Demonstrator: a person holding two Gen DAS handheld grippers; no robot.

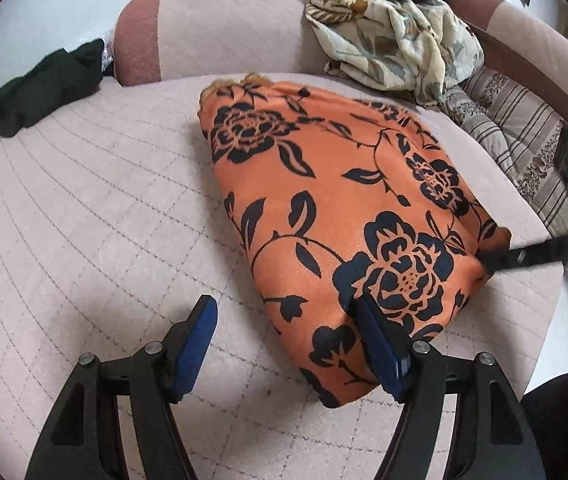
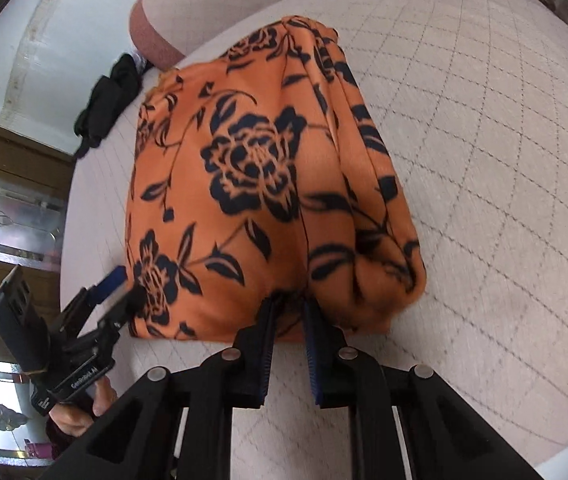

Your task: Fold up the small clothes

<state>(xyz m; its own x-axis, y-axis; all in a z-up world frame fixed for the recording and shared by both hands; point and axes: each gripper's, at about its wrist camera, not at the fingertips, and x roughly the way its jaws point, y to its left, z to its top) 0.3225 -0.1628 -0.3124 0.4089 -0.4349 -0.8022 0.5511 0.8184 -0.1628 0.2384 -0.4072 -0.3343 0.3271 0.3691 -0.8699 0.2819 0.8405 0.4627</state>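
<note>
1. Blue-padded fingers (image 1: 194, 344) of the left hand-held gripper (image 1: 284, 340) stood wide apart, one pad resting against the near edge of the orange floral garment (image 1: 336, 208).
2. That garment lay folded on a quilted pink sofa seat (image 1: 84, 200).
3. From the right wrist, the right hand-held gripper (image 2: 289, 312) was seen pinched narrow on a gathered fold of the garment's near edge.
4. Only the left view showed a cream floral cloth (image 1: 396, 36) heaped against the backrest and a striped cushion (image 1: 524, 140).
5. Both views showed a black garment (image 1: 40, 92) at the seat's far edge.
</note>
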